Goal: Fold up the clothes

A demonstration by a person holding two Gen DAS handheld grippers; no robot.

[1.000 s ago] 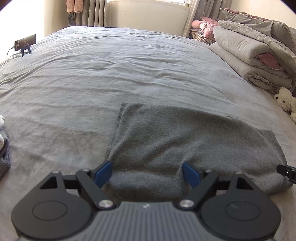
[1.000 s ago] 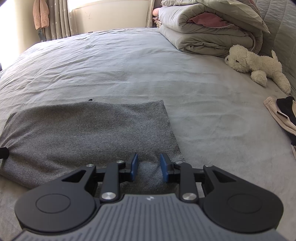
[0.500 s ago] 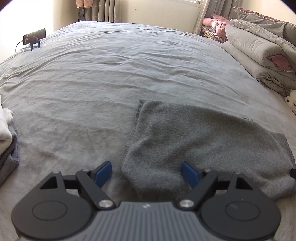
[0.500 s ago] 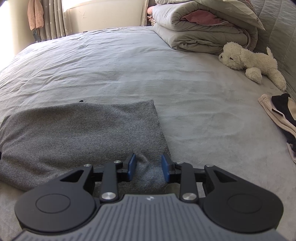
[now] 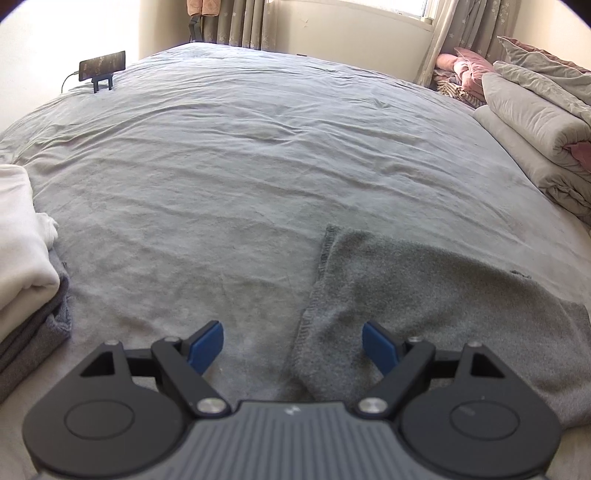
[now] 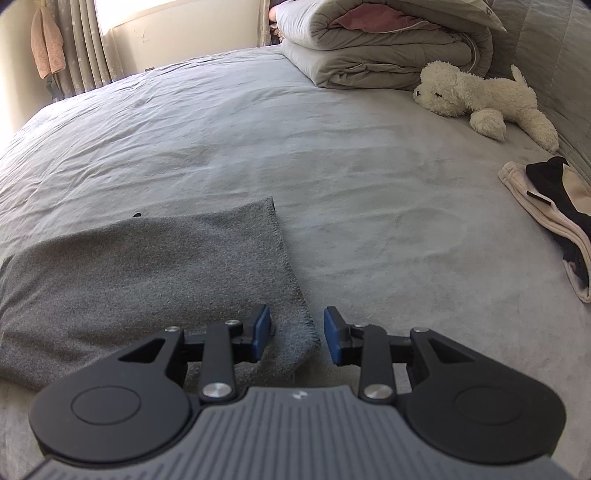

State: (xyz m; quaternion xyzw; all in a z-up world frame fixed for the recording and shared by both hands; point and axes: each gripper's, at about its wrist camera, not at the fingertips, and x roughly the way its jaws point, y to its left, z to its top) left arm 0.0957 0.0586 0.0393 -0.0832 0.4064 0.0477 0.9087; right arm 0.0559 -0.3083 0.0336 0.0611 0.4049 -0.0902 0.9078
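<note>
Both tools hold nothing: left hand-held gripper (image 5: 293,345) spread wide, now shifted left off the folded grey cloth (image 6: 147,266); right hand-held gripper (image 6: 294,334) parted wider, straddling its corner. Cloth lies on the bed (image 5: 240,155).

A wide bed (image 5: 258,177) in wrinkled grey sheeting fills the room; behind it, patterned curtains (image 5: 240,22) flank a sunlit window (image 5: 369,5) in a cream wall (image 5: 351,33).

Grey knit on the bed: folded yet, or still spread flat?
Folded, at least once. The grey knit lies as a compact rectangle with a rounded, doubled near edge. How many layers, cannot tell. Both grippers are open, holding nothing.
</note>
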